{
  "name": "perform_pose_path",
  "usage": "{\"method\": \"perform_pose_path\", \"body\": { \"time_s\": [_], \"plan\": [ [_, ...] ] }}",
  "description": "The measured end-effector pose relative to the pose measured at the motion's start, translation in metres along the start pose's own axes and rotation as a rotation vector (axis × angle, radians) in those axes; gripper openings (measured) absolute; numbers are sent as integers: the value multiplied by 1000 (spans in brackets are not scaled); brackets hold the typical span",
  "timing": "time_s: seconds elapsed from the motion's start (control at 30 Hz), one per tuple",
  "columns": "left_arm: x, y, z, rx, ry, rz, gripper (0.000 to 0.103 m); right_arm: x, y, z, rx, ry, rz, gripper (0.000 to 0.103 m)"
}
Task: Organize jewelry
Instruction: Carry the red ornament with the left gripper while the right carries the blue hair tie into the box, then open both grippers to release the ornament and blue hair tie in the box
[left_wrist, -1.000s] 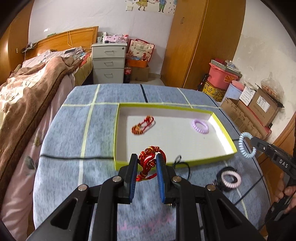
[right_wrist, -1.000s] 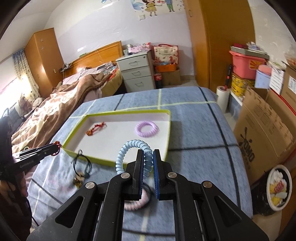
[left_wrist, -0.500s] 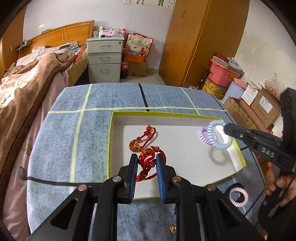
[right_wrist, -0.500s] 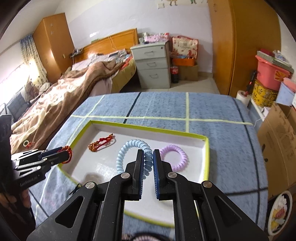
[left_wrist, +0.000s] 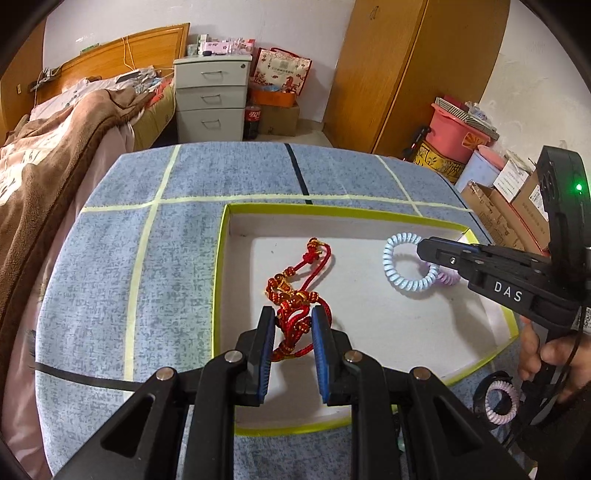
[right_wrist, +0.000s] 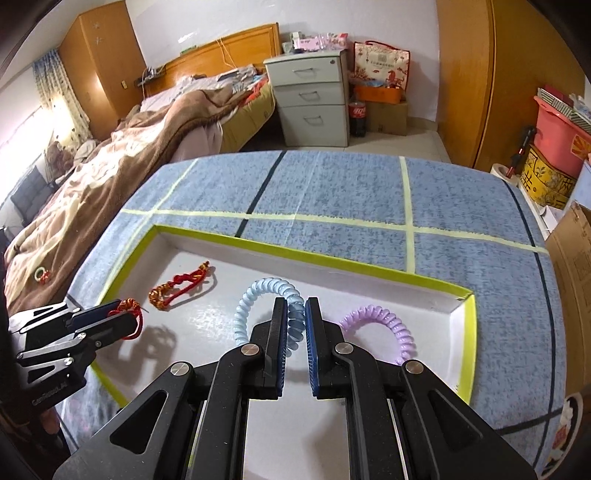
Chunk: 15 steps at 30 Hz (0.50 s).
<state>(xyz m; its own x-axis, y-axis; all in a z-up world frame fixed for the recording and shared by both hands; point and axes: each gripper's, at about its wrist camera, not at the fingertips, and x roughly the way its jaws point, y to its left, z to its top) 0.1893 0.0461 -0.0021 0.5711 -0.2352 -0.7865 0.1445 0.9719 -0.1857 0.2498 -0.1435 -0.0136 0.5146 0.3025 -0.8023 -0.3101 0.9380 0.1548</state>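
A white tray with a yellow-green rim (left_wrist: 332, 212) (right_wrist: 332, 264) lies on the blue tablecloth. My left gripper (left_wrist: 293, 325) is shut on a red knotted cord bracelet (left_wrist: 295, 321) and holds it over the tray's near left part; it also shows in the right wrist view (right_wrist: 125, 314). Another red cord bracelet (left_wrist: 306, 269) (right_wrist: 181, 286) lies in the tray. My right gripper (right_wrist: 295, 317) is shut on a light blue spiral hair tie (right_wrist: 266, 295) (left_wrist: 402, 266) over the tray. A purple spiral hair tie (right_wrist: 384, 325) lies in the tray beside it.
A pink-white spiral tie inside a black ring (left_wrist: 498, 400) lies on the cloth right of the tray. A bed with a brown blanket (left_wrist: 55, 147) stands at the left. A drawer unit (left_wrist: 210, 99), a wardrobe and boxes (left_wrist: 517, 192) stand behind and to the right.
Both grippers have moved forward over the tray with their pieces. The left one now holds the red bracelet near the lying red one; the blue tie hangs next to the purple one.
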Motion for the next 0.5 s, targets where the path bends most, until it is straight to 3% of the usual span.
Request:
{"method": "perform_pose_path", "body": {
  "time_s": [0.5],
  "plan": [
    [11,-2,0,1,26,10,23,17,-4,3,10,33,-5,10]
  ]
}}
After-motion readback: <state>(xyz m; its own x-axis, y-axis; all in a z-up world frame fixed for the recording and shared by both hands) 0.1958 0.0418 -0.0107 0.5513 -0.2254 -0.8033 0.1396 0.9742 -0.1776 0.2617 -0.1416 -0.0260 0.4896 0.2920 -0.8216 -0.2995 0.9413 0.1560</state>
